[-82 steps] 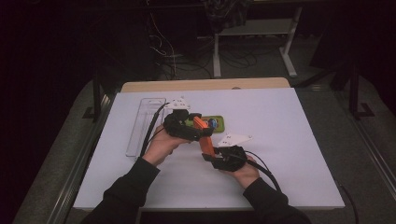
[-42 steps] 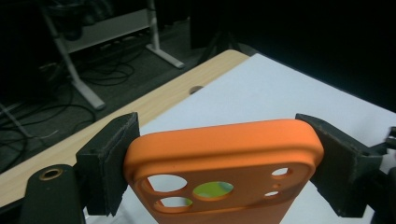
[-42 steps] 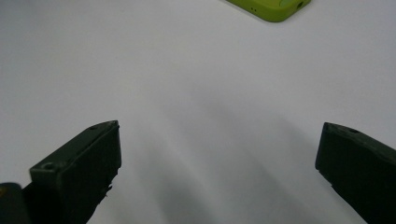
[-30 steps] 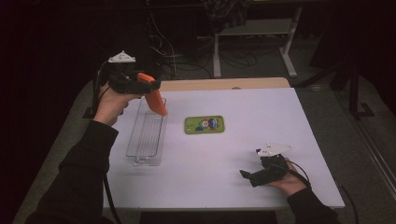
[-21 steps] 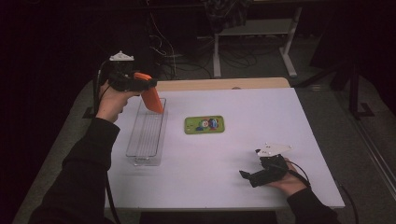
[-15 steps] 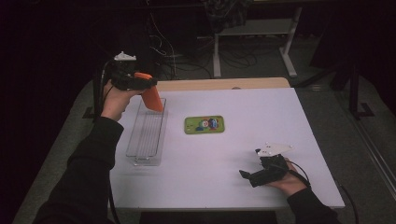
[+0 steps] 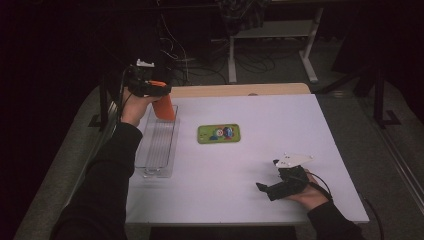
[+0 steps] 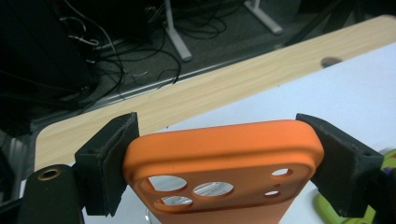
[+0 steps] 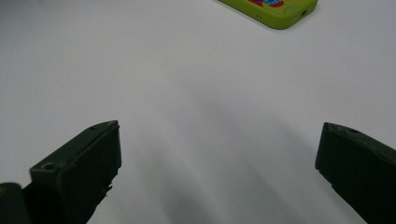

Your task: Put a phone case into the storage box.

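high view: overhead, facing forward-down, far | left claw view: close, facing surface (image 7: pixel 300 130) far edge | right claw view: low, close; shares green phone (image 9: pixel 275 11) with high view

White table (image 7: pixel 320 135): clear tray (image 7: pixel 156 150), green phone (image 7: pixel 218 133).

On the desk (image 7: pixel 300 125), the tray (image 7: pixel 159 150) lies along the left side, with the phone (image 7: pixel 218 133) just right of it near the middle. The left hand-held gripper (image 7: pixel 162 100) holds the phone case (image 7: pixel 164 109) over the tray's far end. The right hand-held gripper (image 7: pixel 262 188) rests on the desk near its front right, well apart from the phone.
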Available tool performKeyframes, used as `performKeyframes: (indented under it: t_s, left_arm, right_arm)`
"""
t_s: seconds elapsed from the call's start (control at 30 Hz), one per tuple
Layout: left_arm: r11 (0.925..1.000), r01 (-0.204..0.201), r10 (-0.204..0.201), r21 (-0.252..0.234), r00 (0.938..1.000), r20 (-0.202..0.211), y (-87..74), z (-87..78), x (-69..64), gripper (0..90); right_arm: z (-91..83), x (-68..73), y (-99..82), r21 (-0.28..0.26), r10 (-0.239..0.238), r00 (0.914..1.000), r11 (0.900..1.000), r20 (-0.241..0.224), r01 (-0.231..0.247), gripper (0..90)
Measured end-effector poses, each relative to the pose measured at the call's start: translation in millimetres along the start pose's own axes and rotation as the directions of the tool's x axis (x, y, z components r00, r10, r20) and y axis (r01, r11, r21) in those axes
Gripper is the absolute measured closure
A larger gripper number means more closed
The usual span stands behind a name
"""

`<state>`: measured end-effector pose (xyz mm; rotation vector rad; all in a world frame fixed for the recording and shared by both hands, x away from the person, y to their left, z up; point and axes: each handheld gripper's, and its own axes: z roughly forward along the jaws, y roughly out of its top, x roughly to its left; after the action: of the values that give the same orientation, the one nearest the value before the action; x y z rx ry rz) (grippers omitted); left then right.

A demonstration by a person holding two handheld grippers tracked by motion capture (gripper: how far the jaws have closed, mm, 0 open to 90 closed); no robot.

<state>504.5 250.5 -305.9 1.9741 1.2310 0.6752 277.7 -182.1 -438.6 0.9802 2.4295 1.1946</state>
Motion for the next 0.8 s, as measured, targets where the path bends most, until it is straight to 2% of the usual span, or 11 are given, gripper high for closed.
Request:
performKeyframes:
  t_s: [0.13, 0.23, 0.5, 0.67, 0.77, 0.8]
  left_arm:
    - [0.9998, 0.008, -0.008, 0.017, 0.9999, -0.008, -1.8, 8.8, 0.2, 16.1]
    - [0.9993, -0.005, 0.005, 0.037, 0.9998, -0.020, -3.4, 15.1, 0.7, 16.1]
    - [0.9975, -0.007, 0.009, 0.070, 0.9994, -0.034, -7.6, 28.2, 1.7, 15.8]
    - [0.9960, 0.020, -0.016, 0.087, 0.9987, -0.049, -10.2, 34.9, 4.9, 15.6]
    - [0.9945, 0.037, -0.034, 0.098, 0.9986, -0.041, -12.4, 39.1, 8.1, 15.4]
    - [0.9955, 0.043, -0.040, 0.084, 0.9983, -0.041, -13.0, 40.0, 8.5, 15.3]
  right_arm:
    - [-0.1, 0.0, -0.1, -0.001, -0.001, 1.0000, 1.0000, -0.001, 0.001, 0.0]
    - [-0.4, 0.0, 0.1, -0.002, -0.001, 1.0000, 1.0000, -0.003, 0.001, 0.0]
    - [-1.2, 0.4, 0.0, -0.004, 0.006, 1.0000, 1.0000, -0.002, -0.006, 0.0]
    - [-1.4, 0.6, -0.3, -0.003, 0.008, 1.0000, 1.0000, -0.002, -0.008, 0.0]
    - [-1.1, 0.3, -0.6, 0.000, 0.003, 1.0000, 1.0000, -0.001, -0.003, 0.0]
    - [-1.0, 0.2, -0.5, -0.002, 0.001, 1.0000, 1.0000, 0.000, -0.001, 0.0]
